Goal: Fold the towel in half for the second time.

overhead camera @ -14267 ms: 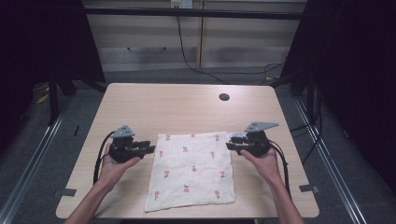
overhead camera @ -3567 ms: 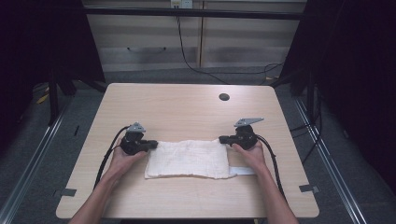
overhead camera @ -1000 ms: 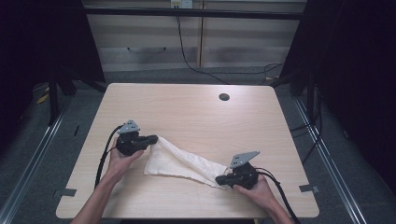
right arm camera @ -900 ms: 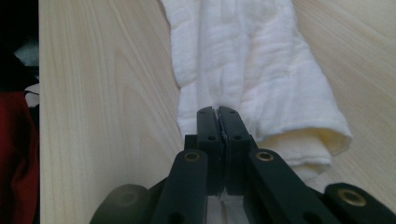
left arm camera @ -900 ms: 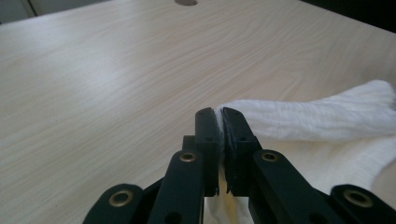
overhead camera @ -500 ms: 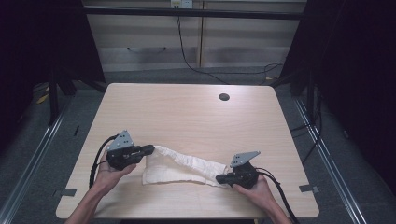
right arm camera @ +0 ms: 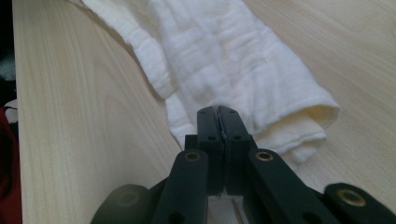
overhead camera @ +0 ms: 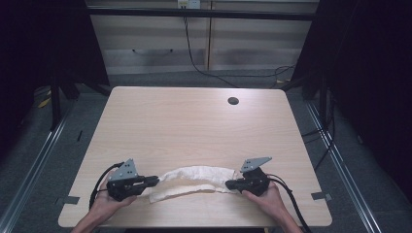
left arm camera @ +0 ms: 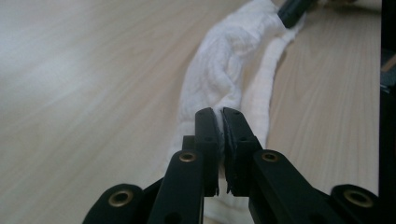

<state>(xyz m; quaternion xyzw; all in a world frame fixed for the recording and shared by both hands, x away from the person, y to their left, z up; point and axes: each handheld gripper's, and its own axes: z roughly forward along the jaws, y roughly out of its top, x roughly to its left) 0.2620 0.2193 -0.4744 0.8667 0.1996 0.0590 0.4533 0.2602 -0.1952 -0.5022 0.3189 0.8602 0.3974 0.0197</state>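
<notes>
We judge the main risk is the white cloth [overhead camera: 194, 178] slipping free, since each tool pinches only a thin bunched end and a sharp tug could pull it out. The left tool [overhead camera: 154, 180] and right tool [overhead camera: 229, 185] are both clamped on it; it sags between them along the worktop's [overhead camera: 194, 126] near edge.

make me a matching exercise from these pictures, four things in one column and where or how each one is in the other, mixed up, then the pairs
Things:
1. left gripper
2. right gripper
3. cloth
4. round hole

Places or states:
A. in the table top, far right part
B. bunched into a long strip near the table's front edge
C. shut on the strip's left end
D. shut on the strip's right end

Pairs: 1-C, 2-D, 3-B, 4-A
</notes>
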